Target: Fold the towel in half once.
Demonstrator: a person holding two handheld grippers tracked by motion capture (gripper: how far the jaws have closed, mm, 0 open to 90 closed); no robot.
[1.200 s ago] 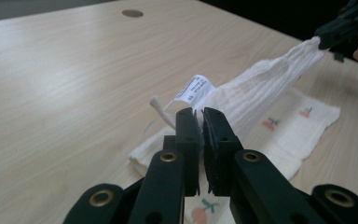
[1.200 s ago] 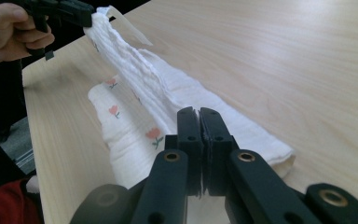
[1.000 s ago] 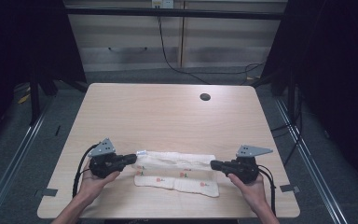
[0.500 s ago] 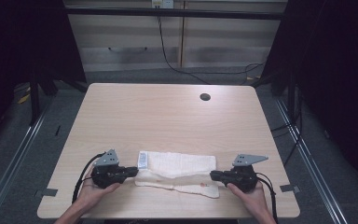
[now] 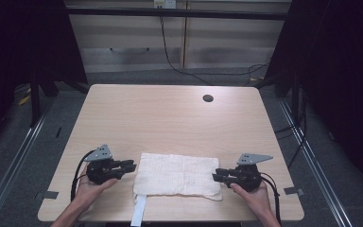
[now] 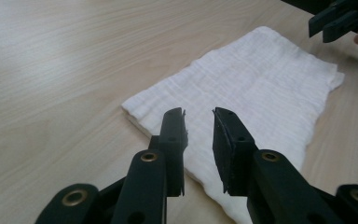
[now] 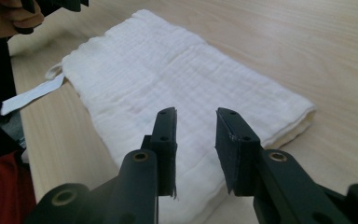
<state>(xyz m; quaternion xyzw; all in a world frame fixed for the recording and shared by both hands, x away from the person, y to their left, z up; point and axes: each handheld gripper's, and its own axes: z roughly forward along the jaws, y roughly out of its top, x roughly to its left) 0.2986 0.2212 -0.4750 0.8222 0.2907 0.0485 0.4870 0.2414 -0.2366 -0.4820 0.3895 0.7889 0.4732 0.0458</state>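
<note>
Pale wooden bench point(image 5: 170, 118), dark room behind: a folded white cloth point(image 5: 177, 174) lies flat near the front edge, just let go.

Since a second ago the cloth has gone from a narrow strip to a wider folded rectangle, its white tag point(image 5: 139, 210) reaching over the bench's front edge. The left tongs point(image 5: 131, 165) stand at its left end and the right tongs point(image 5: 216, 176) at its right end; both pairs of jaws have just been opening and now stand apart with nothing pinched, the cloth lying under them. I judge this fold finished, with either another fold or a smoothing pass to come.
</note>
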